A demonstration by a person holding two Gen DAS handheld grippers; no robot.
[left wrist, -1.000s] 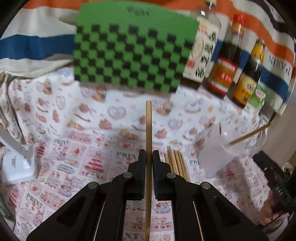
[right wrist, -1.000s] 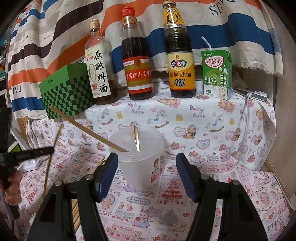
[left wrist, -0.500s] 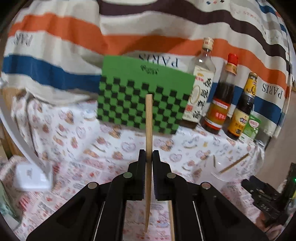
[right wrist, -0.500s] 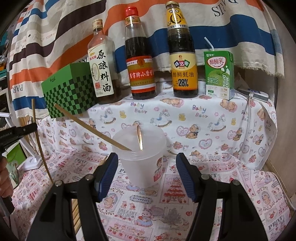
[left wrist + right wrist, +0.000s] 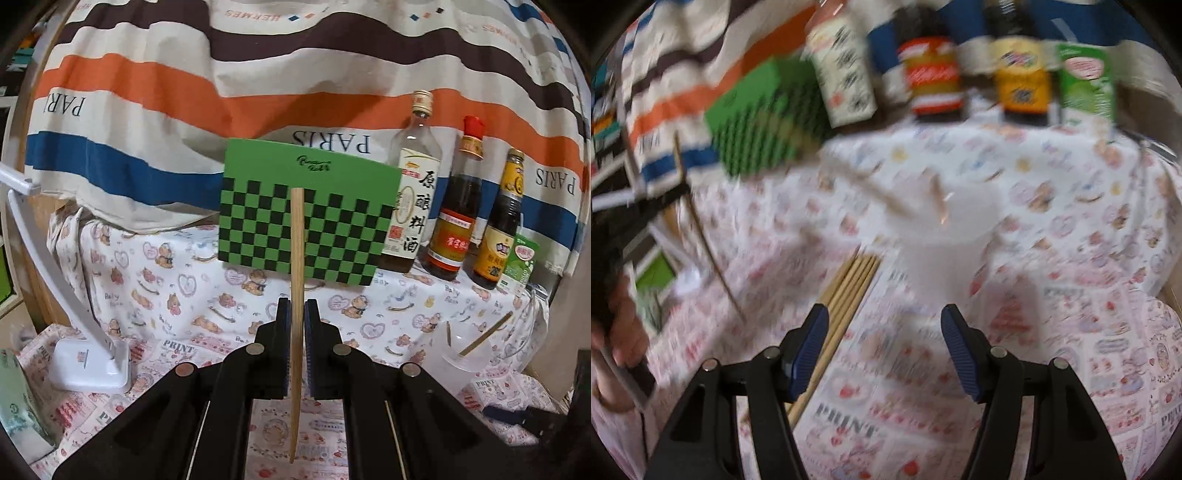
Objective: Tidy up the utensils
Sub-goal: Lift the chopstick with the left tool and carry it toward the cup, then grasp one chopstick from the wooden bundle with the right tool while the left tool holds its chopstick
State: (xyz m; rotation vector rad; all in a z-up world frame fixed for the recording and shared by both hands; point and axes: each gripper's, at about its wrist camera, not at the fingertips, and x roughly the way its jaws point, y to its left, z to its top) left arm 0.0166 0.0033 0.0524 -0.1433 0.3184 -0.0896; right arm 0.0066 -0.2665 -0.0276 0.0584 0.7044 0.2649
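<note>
Overhead of the printed tablecloth point(image 5: 192, 291), my left gripper point(image 5: 295, 321) is clamped tight on a single wooden chopstick point(image 5: 296, 258), which stands upright between the pads, its blunt end rising in front of a green checkered box point(image 5: 332, 177) and its thin tip hanging down below the fingers. Behind the box hangs a striped cloth point(image 5: 184, 92); beside it stand three sauce bottles point(image 5: 458, 206) and a green drink carton point(image 5: 521, 266). A translucent plastic cup point(image 5: 469, 354), off to the right on the table, already has two chopsticks leaning in it. A white lamp base point(image 5: 88, 365) sits at the left.

My right gripper point(image 5: 882, 343) stands with its blue pads well apart and nothing between them, pointed down at the tablecloth; its view is blurred. A bundle of loose chopsticks point(image 5: 846, 291) lies flat just beside its left pad, near the cup point(image 5: 945, 240). At the left edge of that view a hand point(image 5: 620, 332) holds the other gripper's handle with the chopstick point(image 5: 705, 240) slanting from it.
</note>
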